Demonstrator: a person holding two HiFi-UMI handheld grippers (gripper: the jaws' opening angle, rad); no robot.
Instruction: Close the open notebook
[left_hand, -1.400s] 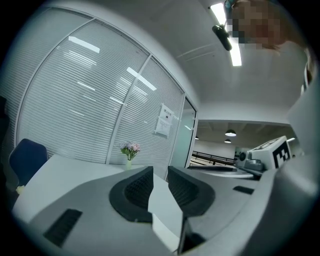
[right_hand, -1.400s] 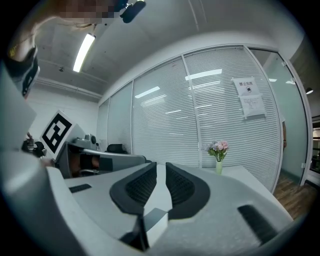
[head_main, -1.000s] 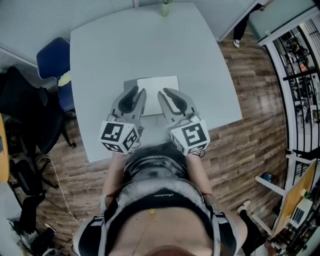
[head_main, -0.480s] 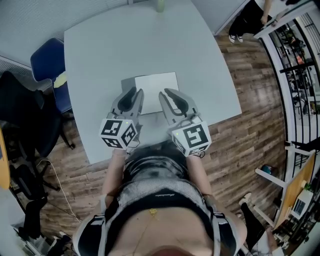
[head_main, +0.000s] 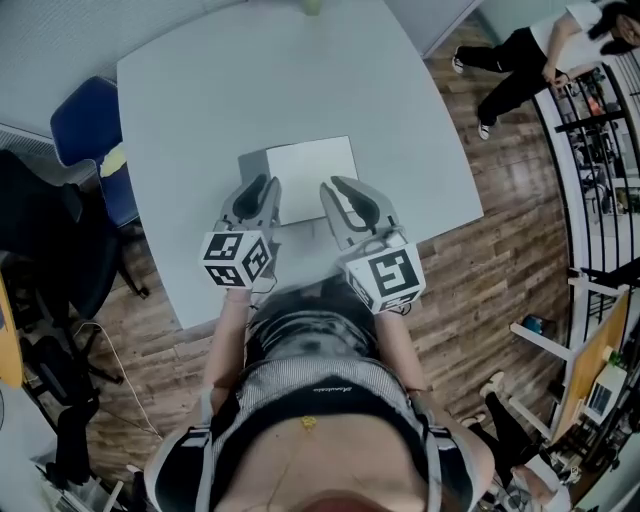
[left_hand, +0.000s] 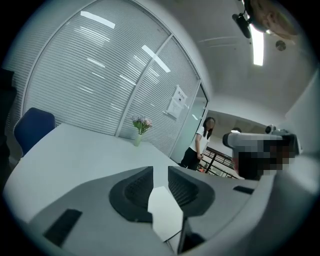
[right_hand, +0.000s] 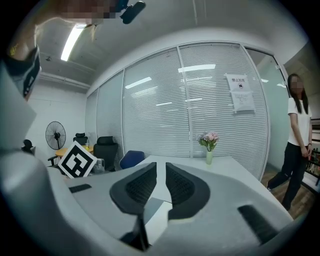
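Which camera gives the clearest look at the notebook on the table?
The head view: it sees nearly the whole notebook from above. The left gripper view catches only a white strip of it, low in the frame; the right gripper view, just a corner.

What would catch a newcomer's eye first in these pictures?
Two grey grippers with black-and-white marker cubes, the left gripper and the right gripper, sit side by side near the front of the pale table, jaws slightly apart and empty. Just beyond their tips the notebook lies mid-table, white page up. A small vase of flowers stands at the table's far edge.
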